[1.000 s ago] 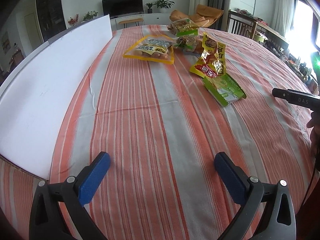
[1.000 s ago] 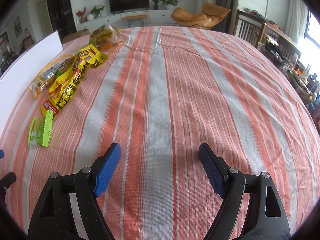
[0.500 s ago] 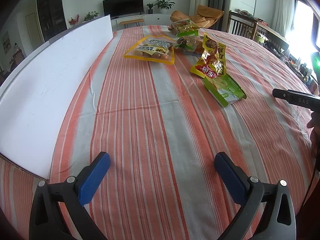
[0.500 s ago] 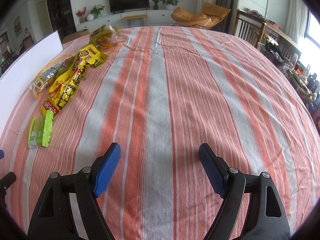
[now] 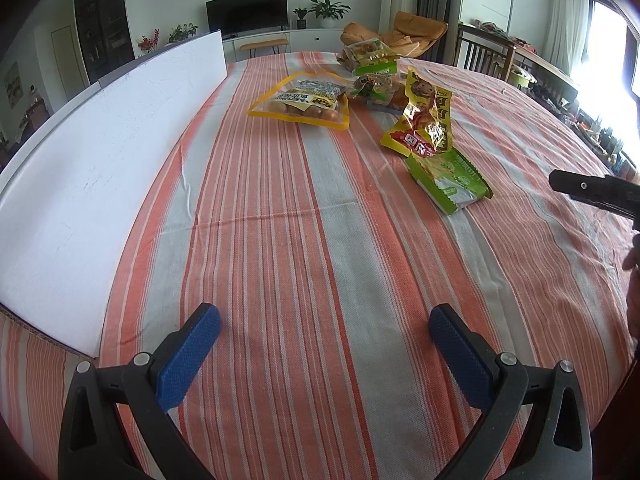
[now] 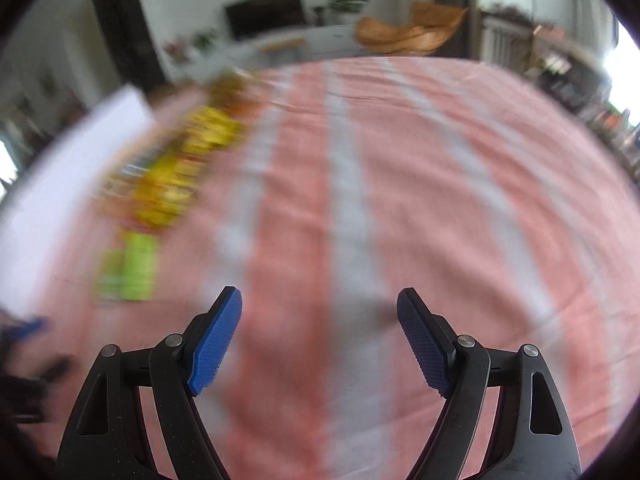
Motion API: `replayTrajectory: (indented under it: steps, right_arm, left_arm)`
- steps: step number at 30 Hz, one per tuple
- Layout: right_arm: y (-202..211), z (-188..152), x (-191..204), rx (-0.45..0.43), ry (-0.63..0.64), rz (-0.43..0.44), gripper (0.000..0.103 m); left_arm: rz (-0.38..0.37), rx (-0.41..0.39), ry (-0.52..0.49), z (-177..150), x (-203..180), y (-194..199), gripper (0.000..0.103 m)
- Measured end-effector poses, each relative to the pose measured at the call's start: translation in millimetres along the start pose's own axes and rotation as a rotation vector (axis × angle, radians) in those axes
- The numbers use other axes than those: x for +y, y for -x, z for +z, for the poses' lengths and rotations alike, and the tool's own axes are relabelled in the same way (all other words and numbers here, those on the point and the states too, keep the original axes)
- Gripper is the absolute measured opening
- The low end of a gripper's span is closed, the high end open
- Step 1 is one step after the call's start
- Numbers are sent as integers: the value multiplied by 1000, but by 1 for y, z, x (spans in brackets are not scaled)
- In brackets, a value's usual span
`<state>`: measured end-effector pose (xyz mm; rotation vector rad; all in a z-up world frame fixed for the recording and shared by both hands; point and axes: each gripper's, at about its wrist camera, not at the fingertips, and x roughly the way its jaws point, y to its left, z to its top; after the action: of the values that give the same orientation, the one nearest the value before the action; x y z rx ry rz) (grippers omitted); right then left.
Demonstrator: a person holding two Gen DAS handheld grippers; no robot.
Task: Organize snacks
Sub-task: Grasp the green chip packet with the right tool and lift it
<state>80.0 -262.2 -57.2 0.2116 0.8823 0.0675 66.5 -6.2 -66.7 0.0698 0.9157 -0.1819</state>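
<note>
Several snack packets lie on the striped tablecloth [image 5: 320, 240]: a green packet [image 5: 450, 180], a yellow and red packet [image 5: 424, 124], a yellow-edged clear bag of sausages [image 5: 304, 100] and more bags behind [image 5: 372, 64]. My left gripper [image 5: 324, 344] is open and empty, low over the cloth, well short of the packets. My right gripper [image 6: 320, 336] is open and empty; its view is blurred, with the green packet [image 6: 128, 268] and yellow packets [image 6: 176, 176] to its left. Part of the right gripper shows at the right edge of the left wrist view [image 5: 592, 190].
A long white board [image 5: 92, 152] stands along the table's left side. Chairs [image 5: 484, 54], a TV stand and plants are beyond the table's far edge.
The right wrist view has gone blurred and shifted: the right gripper is moving, and the packets now sit further right in its view. The left gripper has barely moved.
</note>
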Motion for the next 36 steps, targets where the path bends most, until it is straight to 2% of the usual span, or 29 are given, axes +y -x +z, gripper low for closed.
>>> replayTrajectory:
  steps: [1, 3, 9, 13, 18, 20, 21, 27, 31, 36]
  right_arm:
    - [1, -1, 12, 14, 6, 66, 83]
    - [-4, 3, 37, 50, 69, 125, 83]
    - [-32, 22, 112, 123, 256, 222, 82]
    - [-58, 17, 144, 189, 355, 192, 82]
    - [-63, 7, 161, 165, 477, 108, 78]
    - [-60, 3, 159, 143, 478, 99, 67]
    - [-58, 3, 156, 133, 469, 90, 57]
    - [-47, 1, 127, 121, 415, 31, 57]
    - [-38, 5, 88, 101, 374, -37, 58]
    - [-40, 29, 29, 81, 203, -98, 58]
  left_arm:
    - [1, 0, 1, 1, 0, 0, 103]
    - [0, -1, 0, 1, 0, 0, 103]
    - [0, -1, 0, 1, 0, 0, 103]
    - [0, -1, 0, 1, 0, -1, 103]
    - [0, -2, 0, 1, 0, -1, 103]
    - [0, -2, 0, 0, 0, -1, 103]
    - [0, -2, 0, 1, 0, -1, 103]
    - [0, -3, 1, 1, 0, -1, 103]
    - [0, -3, 0, 0, 0, -2, 103]
    - [1, -4, 1, 1, 0, -2, 103]
